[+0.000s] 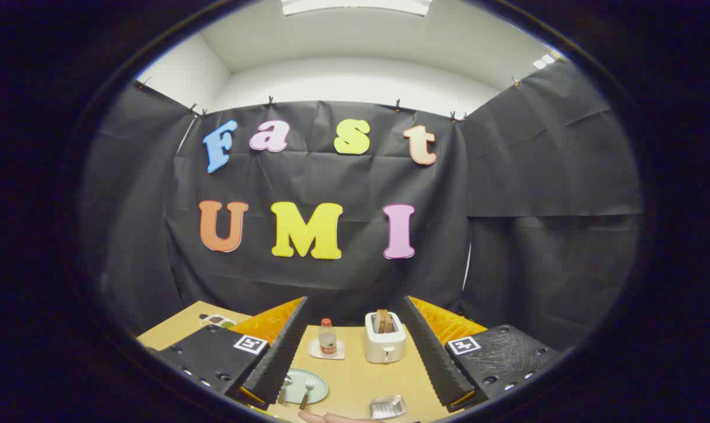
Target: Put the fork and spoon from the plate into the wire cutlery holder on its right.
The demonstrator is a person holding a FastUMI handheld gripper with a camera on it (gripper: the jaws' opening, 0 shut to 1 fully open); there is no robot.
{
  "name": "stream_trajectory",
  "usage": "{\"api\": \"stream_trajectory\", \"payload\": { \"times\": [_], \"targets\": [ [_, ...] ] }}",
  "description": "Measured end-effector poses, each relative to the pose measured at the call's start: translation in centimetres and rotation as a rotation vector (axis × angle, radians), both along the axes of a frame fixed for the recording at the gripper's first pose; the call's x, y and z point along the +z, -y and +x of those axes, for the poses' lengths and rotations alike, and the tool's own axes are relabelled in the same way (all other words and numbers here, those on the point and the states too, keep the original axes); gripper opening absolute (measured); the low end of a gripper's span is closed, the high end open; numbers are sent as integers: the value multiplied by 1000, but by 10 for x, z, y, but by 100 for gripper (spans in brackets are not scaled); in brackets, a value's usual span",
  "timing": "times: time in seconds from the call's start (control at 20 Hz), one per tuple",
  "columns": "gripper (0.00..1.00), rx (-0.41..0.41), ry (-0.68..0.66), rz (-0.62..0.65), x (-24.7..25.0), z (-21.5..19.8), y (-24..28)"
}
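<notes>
Hand-held gripper (355, 346) wide open above fork (306, 393), tines toward the booth wall.

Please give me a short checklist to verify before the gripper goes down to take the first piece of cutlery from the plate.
1. Gripper fingers open, holding nothing: ok.
2. Fork lying on the plate: ok.
3. Spoon on the plate, partly behind one finger: ok.
4. Wire cutlery holder right of the plate, apart from it: ok.
5. Holder upright: cannot tell.
6. Hand near the table edge, close to the approach path: not ok.
</notes>
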State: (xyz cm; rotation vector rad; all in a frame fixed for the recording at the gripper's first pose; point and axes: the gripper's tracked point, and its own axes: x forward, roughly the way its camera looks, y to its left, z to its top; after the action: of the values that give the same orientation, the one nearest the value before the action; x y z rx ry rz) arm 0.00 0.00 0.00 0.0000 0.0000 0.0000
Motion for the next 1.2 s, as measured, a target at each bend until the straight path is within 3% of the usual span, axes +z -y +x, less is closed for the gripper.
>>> {"api": "stream_trajectory", "payload": {
  "times": [0.75,1.2],
  "targets": [
    [95,21,-95,-9,-57,46,-9],
    [95,83,-380,-44,-207,86,-50]
  ]
}}
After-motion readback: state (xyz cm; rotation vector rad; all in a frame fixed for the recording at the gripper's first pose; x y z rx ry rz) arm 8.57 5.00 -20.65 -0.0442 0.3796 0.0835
